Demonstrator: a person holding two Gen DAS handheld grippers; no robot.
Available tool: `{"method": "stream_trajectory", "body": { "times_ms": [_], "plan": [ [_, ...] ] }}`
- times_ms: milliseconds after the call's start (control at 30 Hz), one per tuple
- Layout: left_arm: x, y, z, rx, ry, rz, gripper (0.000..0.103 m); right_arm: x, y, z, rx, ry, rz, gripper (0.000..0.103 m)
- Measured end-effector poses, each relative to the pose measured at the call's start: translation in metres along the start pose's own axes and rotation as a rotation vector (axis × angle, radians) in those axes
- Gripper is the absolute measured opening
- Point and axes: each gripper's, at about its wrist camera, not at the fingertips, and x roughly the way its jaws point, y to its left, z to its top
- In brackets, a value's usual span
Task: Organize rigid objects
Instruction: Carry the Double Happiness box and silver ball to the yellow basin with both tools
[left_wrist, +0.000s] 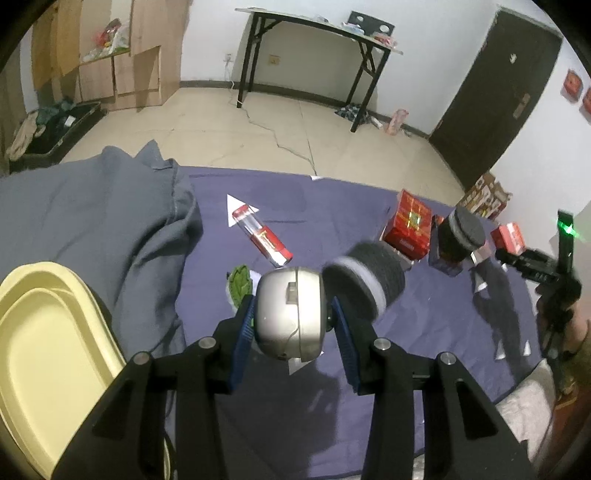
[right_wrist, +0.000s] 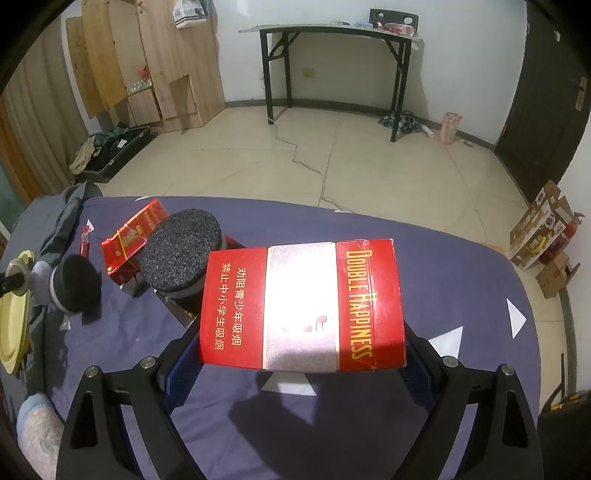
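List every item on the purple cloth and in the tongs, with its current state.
Left tongs: shut on silver polisher.
Silver polisher: held, foam pad facing right.
Right tongs: shut on Double Happiness box.
Double Happiness box: held, closed, label up.
Red tube: lying flat.
Black foam disc: resting on a stand.
Red gift box: tilted, closed.
Yellow tray: empty.

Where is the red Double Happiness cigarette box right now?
In the right wrist view, the red Double Happiness cigarette box is held between the right gripper fingers, above the purple cloth, right of the black foam-topped jar.
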Motion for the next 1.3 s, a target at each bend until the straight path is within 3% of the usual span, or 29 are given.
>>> {"method": "stream_trajectory", "body": {
  "times_ms": [233, 633, 767, 867, 967, 1033, 1133, 1300],
  "plan": [
    [-0.009, 0.014, 0.008, -0.075, -0.016, -0.039, 0.044, 0.004, -0.003, -0.001, 0.033, 0.02, 0.029, 0.092],
    [0.014, 0.02, 0.008, -0.157, 0.068, -0.107, 0.044, 0.01, -0.011, -0.003, 0.039, 0.047, 0.037, 0.092],
    [0.029, 0.025, 0.008, -0.241, 0.116, -0.193, 0.044, 0.014, -0.012, -0.005, 0.039, 0.057, 0.038, 0.092],
    [0.029, 0.011, 0.012, -0.137, 0.094, -0.104, 0.044, 0.016, -0.012, -0.004, 0.043, 0.062, 0.042, 0.092],
    [0.019, -0.009, 0.014, 0.037, 0.036, 0.048, 0.044, 0.019, -0.013, -0.005, 0.036, 0.069, 0.04, 0.092],
    [0.013, -0.027, 0.011, 0.123, 0.001, 0.035, 0.044, 0.022, -0.013, -0.006, 0.035, 0.075, 0.038, 0.092],
    [0.025, -0.059, -0.004, 0.299, 0.001, 0.113, 0.044, 0.027, -0.014, -0.007, 0.04, 0.084, 0.033, 0.092],
    [0.063, -0.068, -0.032, 0.413, 0.035, 0.168, 0.05, 0.026, -0.013, -0.002, 0.048, 0.08, 0.037, 0.092]
  ]
}}
